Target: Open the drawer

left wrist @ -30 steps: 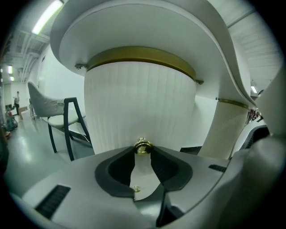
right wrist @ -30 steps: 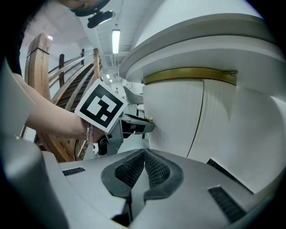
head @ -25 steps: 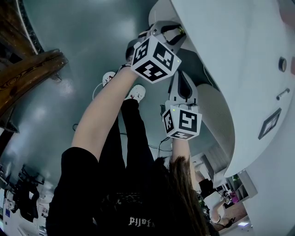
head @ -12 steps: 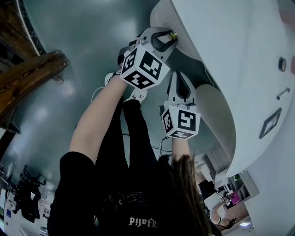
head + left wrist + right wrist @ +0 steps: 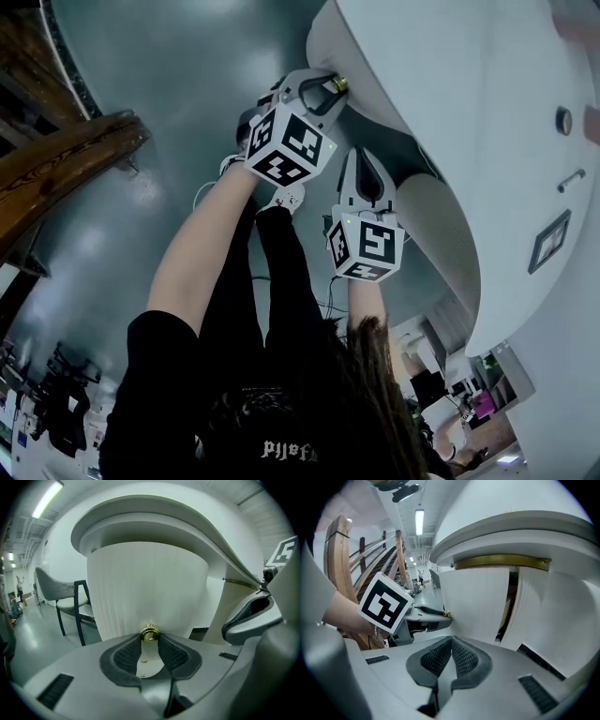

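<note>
My left gripper is pinching the small brass knob on the drawer, a curved, ribbed white front tucked under the rounded white tabletop. The knob sits right at the tips of the pads. Over the last second this gripper has slid sideways in the head view, away from the body of the furniture, with its hold on the knob unchanged. I take that as the pull being under way, with the drawer coming with me rather than the knob slipping. In the right gripper view a dark gap shows beside the ribbed front, under a brass rail, so I judge the drawer partly open, not fully. My right gripper has barely moved. It hangs just beside the drawer with its pads pressed together on nothing.

For writing, the marker cubes carry only black-and-white square patterns. There is pale lettering on my black shirt, but I cannot read it. I see no brand anywhere on the furniture.
</note>
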A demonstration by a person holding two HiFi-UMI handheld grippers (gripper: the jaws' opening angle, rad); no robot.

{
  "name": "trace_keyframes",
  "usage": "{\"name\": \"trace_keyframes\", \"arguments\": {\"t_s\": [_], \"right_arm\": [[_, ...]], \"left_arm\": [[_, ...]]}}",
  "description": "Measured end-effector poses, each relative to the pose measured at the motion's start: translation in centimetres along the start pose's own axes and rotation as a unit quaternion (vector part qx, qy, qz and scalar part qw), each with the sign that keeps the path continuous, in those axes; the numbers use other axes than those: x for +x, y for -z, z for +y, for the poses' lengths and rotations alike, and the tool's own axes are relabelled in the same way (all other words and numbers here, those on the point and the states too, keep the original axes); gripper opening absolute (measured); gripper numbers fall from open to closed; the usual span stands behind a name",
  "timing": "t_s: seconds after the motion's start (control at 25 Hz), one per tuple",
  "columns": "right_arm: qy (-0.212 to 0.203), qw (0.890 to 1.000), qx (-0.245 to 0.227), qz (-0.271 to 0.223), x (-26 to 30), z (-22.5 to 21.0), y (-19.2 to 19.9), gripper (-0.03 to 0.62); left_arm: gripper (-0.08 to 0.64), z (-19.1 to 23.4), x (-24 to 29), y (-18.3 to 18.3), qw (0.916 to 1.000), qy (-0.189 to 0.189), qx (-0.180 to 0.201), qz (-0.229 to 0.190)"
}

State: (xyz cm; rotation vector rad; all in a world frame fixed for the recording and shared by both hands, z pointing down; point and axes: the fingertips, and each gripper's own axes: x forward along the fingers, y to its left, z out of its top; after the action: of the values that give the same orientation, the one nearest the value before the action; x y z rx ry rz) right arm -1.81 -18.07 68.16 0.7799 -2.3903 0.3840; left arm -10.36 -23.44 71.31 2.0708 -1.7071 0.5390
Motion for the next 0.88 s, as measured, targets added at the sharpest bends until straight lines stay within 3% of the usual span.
{"name": "trace_keyframes", "arguments": {"t_s": [0.4, 0.68, 0.88], "right_arm": [[-0.009, 1.0, 0.017, 0.006, -2.6, 1.4, -0.6, 0.026], [-0.027, 0.999, 0.016, 0.032, -4.1, 2.8, 0.2, 0.026], [-0.03, 0.999, 0.012, 0.039, -5.1, 3.1, 0.0, 0.026]], "left_arm": [[0.132, -0.6, -3.3, 1.7, 0.9986, -0.006, 0.008, 0.052], [0.138, -0.8, -4.9, 2.5, 0.9933, -0.027, 0.063, 0.093], [0.138, -0.9, -5.9, 2.9, 0.9924, -0.028, 0.05, 0.108]]}}
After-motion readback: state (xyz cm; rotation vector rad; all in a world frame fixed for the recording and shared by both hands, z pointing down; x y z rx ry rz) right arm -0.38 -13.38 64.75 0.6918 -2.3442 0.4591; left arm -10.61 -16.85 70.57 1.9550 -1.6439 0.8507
